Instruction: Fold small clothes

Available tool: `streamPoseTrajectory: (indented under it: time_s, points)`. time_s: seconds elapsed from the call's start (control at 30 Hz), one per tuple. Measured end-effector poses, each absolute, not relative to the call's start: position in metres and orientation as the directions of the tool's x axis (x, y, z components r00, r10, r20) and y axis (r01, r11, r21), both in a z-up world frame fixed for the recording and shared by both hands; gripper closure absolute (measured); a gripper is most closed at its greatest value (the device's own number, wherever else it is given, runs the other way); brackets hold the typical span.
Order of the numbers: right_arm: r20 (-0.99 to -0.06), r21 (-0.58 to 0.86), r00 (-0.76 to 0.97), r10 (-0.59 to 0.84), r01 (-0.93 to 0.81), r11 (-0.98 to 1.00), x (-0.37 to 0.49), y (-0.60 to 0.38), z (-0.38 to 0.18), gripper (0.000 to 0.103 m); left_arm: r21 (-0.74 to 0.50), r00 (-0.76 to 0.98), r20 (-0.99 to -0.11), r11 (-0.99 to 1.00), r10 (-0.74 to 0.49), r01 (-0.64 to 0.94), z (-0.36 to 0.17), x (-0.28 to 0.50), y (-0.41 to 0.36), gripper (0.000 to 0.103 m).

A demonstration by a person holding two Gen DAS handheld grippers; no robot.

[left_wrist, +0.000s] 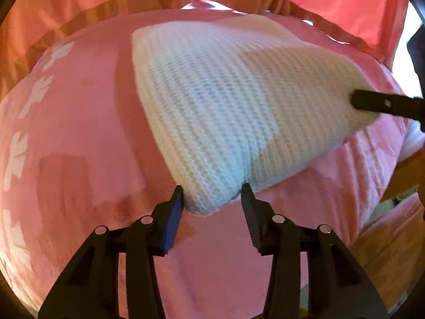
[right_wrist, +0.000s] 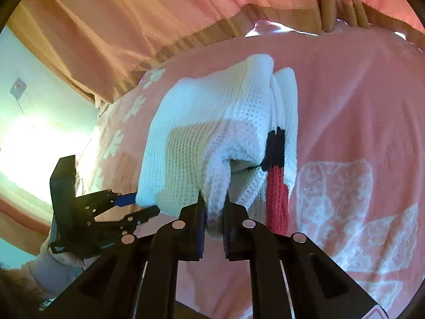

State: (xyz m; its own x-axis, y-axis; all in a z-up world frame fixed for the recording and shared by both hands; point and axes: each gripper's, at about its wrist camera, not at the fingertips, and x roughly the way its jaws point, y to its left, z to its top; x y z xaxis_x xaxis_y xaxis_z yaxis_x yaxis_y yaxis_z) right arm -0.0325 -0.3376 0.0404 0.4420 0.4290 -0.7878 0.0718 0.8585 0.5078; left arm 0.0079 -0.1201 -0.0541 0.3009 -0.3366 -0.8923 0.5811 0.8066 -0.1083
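Note:
A white knit garment (left_wrist: 233, 101) lies folded on a pink bedspread (left_wrist: 79, 133). My left gripper (left_wrist: 213, 195) has the garment's near corner between its pads, and the knit creases against the right pad, so it is shut on that corner. In the right wrist view the same left gripper (right_wrist: 143, 205) straddles the garment's left corner. My right gripper (right_wrist: 213, 202) is shut on a raised fold of the white garment (right_wrist: 191, 138); in the left wrist view the right gripper (left_wrist: 354, 102) shows as a black finger at the garment's right edge. A red and black knit strip (right_wrist: 276, 186) runs along the garment's right side.
The bedspread (right_wrist: 358, 106) has white flower and lace patterns. Pink curtains with a brown band (left_wrist: 111, 8) hang behind the bed. A pale wall with a socket (right_wrist: 18, 87) stands to the left. A person's sleeve (right_wrist: 45, 265) holds the left gripper. Wooden floor (left_wrist: 393, 265) shows past the bed's right edge.

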Motion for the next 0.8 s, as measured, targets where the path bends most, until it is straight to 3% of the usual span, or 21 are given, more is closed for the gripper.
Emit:
streamPoseTrajectory:
  time_s: [0.07,0.17,0.2,0.27,0.4,0.5,0.6,0.7,0.77,0.8]
  points:
    - [-0.801,0.507,0.418,0.429,0.092,0.857,-0.029,-0.339,0.030,0.093,-0.084,0.310,-0.891,0.791,-0.332,0.606,-0.054,0.002,-0.125,0.037]
    - [-0.801,0.523,0.398,0.446,0.106,0.845,-0.027,-0.337,0.022,0.093,-0.042,0.354,-0.875,0.782,-0.329,0.622,-0.053,-0.006,-0.132,0.037]
    - [-0.799,0.526,0.404,0.446,0.110,0.843,-0.023,-0.336,0.022,0.093,-0.037,0.365,-0.871,0.786,-0.328,0.617,-0.053,-0.002,-0.131,0.042]
    - [-0.781,0.546,0.425,0.457,0.110,0.831,-0.026,-0.341,0.027,0.093,-0.031,0.370,-0.877,0.803,-0.308,0.595,-0.054,0.005,-0.127,0.079]
    - [-0.751,0.559,0.484,0.449,0.106,0.822,-0.042,-0.347,0.042,0.095,-0.065,0.352,-0.887,0.837,-0.298,0.544,-0.047,0.020,-0.104,0.084]
    - [-0.877,0.424,0.327,0.353,0.181,0.887,-0.046,-0.339,-0.009,0.095,-0.044,0.322,-0.912,0.840,-0.255,0.541,-0.061,0.017,-0.101,0.085]
    - [-0.907,0.363,0.282,0.312,0.151,0.919,-0.045,-0.328,-0.018,0.093,-0.004,0.314,-0.925,0.832,-0.213,0.555,-0.074,0.010,-0.103,0.085]
    - [-0.889,0.364,0.352,0.293,0.153,0.919,-0.050,-0.336,0.011,0.085,-0.067,0.302,-0.911,0.822,-0.282,0.566,-0.053,0.004,-0.099,0.079]
    - [-0.870,0.358,0.417,0.263,0.166,0.919,-0.050,-0.347,0.035,0.078,-0.137,0.300,-0.885,0.813,-0.357,0.566,-0.033,0.003,-0.097,0.053]
    - [-0.861,0.349,0.447,0.243,0.172,0.921,-0.045,-0.353,0.048,0.066,-0.168,0.317,-0.860,0.807,-0.400,0.566,-0.019,0.005,-0.097,0.046]
